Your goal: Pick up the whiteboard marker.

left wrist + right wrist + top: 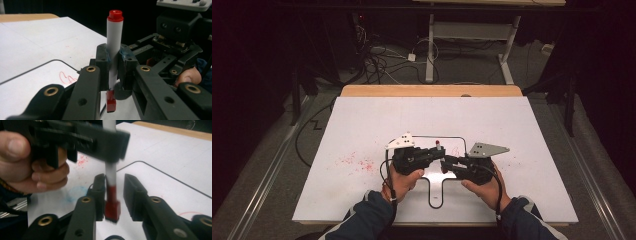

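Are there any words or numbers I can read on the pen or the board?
None can be read.
The marker has a plain white barrel with no print on the side that shows.
The whiteboard has a red scribble, just loops, no letters.
The table has red smudges, no writing.
The floor has a black zigzag mark; it could be a "Z" or just a cable.

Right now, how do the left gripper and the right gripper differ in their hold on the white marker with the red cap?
The left gripper is shut on the white marker, pads pressed against its barrel; the right gripper stands open, its jaws apart on either side of the red cap. The left gripper grips the marker higher, mid-barrel; the right gripper sits at its lower, capped end. Both are black, two-jawed and hand-held, and meet at the same upright marker.
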A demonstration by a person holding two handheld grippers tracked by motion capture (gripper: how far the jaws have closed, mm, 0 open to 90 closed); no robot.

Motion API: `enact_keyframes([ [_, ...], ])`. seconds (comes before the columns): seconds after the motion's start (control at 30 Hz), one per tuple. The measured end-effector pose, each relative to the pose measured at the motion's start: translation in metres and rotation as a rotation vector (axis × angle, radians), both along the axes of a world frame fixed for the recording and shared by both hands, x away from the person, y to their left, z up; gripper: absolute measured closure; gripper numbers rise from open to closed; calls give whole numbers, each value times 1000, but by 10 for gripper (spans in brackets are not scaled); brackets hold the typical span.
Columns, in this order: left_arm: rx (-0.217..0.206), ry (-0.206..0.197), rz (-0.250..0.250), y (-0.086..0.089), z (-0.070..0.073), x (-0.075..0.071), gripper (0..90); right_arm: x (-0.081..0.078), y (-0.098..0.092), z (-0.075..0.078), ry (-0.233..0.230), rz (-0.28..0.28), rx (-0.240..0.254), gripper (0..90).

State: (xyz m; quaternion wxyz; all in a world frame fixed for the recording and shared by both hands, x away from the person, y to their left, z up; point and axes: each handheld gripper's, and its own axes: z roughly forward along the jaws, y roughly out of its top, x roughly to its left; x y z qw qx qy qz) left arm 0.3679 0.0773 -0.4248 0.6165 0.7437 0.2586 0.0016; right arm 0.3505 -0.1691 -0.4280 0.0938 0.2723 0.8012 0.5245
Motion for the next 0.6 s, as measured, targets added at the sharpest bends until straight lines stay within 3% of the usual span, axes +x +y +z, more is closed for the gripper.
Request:
enact_keyframes([
  [0.03,15,-10,1,0,1,1,787,-1,-5,1,-4,-6,-14,590],
  [0.07,55,-30,3,-3,1,3,787,-1,-9,2,-4,-10,-20,564],
  [0.1,55,-30,3,-3,1,3,787,-1,-9,2,-4,-10,-20,564],
  [0.13,67,-39,0,-5,0,4,787,-3,-22,4,-42,-52,-63,517],
  [0.17,98,-65,-4,-10,-1,8,787,-3,-30,5,-52,-68,-75,510],
  [0.37,139,-120,-50,-35,-8,17,787,-4,-71,1,-68,-148,-108,472],
  [0.47,177,-156,-67,-58,-15,22,787,-5,-79,-2,-59,-149,-106,468],
  [0.6,202,-172,-75,-70,-22,24,787,-6,-80,-4,-62,-137,-108,459],
])
